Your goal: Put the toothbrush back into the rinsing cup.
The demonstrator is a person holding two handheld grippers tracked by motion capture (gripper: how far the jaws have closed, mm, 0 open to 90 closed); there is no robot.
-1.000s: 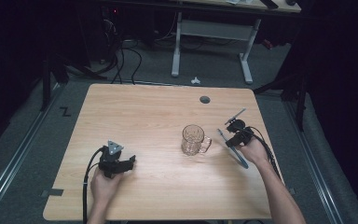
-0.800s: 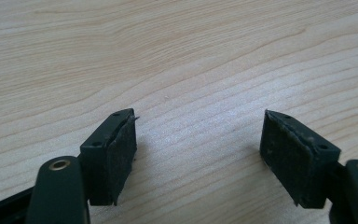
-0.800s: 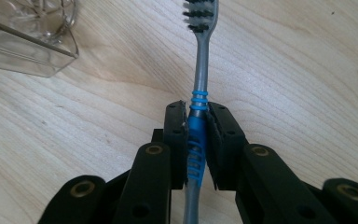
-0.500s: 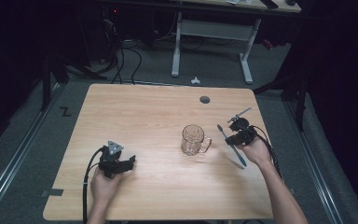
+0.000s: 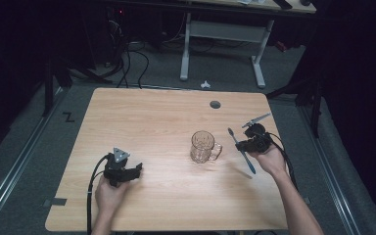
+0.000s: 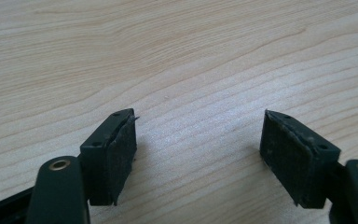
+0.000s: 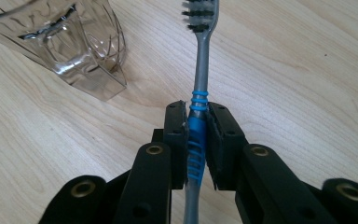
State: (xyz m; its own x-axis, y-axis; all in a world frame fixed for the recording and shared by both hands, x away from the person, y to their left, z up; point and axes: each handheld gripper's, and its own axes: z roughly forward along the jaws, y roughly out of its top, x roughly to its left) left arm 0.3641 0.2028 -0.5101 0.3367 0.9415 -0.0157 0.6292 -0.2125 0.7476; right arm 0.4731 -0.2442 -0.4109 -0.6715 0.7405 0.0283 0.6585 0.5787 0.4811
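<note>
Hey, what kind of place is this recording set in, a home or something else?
Most likely a lab or workshop, not a home: the wooden table stands on grey carpet among dark curtains, loose cables trail across the floor behind it, and a white-legged desk stands further back.

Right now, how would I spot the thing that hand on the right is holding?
Start at the wooden table and find the clear glass mug right of its middle. Just right of the mug, the right tool clamps a toothbrush. It is the one slim stick there, grey with a blue grip and dark bristles.
</note>
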